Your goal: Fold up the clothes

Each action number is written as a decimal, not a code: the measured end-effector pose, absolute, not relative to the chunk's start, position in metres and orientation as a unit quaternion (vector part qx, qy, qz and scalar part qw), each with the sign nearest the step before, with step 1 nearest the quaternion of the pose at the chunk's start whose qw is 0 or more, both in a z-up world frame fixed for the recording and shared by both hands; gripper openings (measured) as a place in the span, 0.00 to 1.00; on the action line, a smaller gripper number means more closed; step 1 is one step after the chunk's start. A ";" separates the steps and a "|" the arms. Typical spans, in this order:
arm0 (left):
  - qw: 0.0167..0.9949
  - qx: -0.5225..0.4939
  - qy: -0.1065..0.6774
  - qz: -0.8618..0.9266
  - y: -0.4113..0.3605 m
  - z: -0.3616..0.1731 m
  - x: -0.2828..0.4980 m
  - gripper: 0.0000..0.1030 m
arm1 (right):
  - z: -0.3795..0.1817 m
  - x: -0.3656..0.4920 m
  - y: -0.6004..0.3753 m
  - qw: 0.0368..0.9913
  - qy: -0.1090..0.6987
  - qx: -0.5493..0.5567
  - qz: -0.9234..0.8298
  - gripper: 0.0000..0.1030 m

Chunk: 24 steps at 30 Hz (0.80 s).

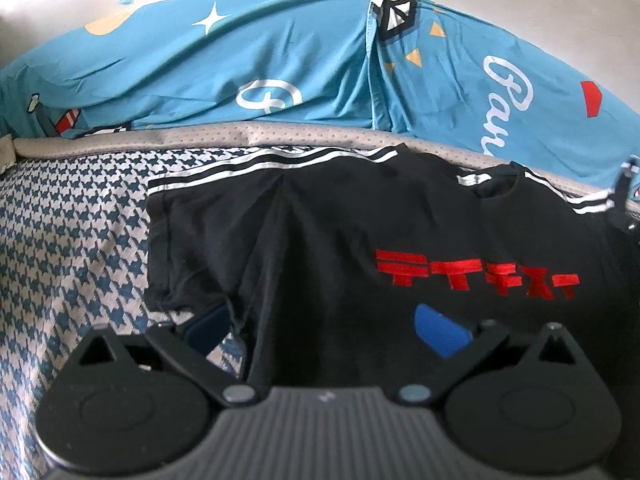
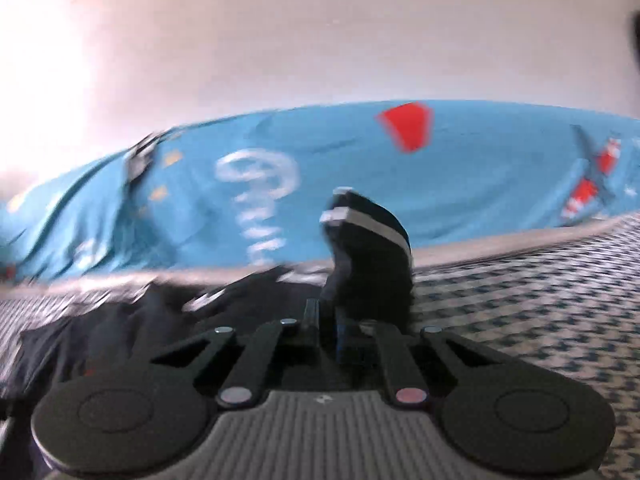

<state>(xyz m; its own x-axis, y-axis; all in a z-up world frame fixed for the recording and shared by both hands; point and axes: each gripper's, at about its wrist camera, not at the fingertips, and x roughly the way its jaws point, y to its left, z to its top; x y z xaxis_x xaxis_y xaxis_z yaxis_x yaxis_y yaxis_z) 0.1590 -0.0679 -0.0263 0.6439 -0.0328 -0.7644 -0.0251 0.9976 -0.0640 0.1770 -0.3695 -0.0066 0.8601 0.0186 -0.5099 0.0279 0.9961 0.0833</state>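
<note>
Under everything lies the bed, its blue-and-white houndstooth sheet (image 1: pixel 72 240) running from the near edge out to a beige dotted band (image 1: pixel 224 136) at the far side, and behind that band a big turquoise duvet (image 1: pixel 256 52) with white script, stars and red shapes bulges up against a pale wall (image 2: pixel 320 32). On the sheet, right of centre in my left wrist view, the black T-shirt (image 1: pixel 320 232) lies spread out — white stripes along its far shoulder line, red block lettering (image 1: pixel 476 278) on the chest toward the right, one sleeve reaching left with a crumpled hem near my tool. My left gripper (image 1: pixel 320 324) sits low at the near edge of the shirt with its fingers spread wide apart: the left blue pad (image 1: pixel 208 324) is partly tucked under the sleeve hem, the right blue pad (image 1: pixel 440 332) rests over the black cloth, and a fold of fabric runs down between them, not squeezed. My right gripper (image 2: pixel 328 320) is pressed together on the shirt's other sleeve (image 2: pixel 368 248) — the striped cuff stands up from the jaws in a bunched lump above the sheet, with the rest of the shirt trailing away to the left, blurred in this view.
</note>
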 end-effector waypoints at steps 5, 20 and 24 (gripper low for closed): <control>0.904 -0.035 0.427 -0.002 -0.067 -0.027 0.160 1.00 | -0.034 0.182 -0.341 0.947 0.316 0.013 0.063 0.15; 0.901 -0.060 0.429 0.032 -0.040 -0.024 0.170 1.00 | -0.022 0.186 -0.389 0.942 0.320 0.104 0.014 0.16; 0.896 -0.074 0.436 0.043 -0.029 -0.027 0.174 1.00 | -0.028 0.186 -0.388 0.934 0.342 0.106 -0.001 0.16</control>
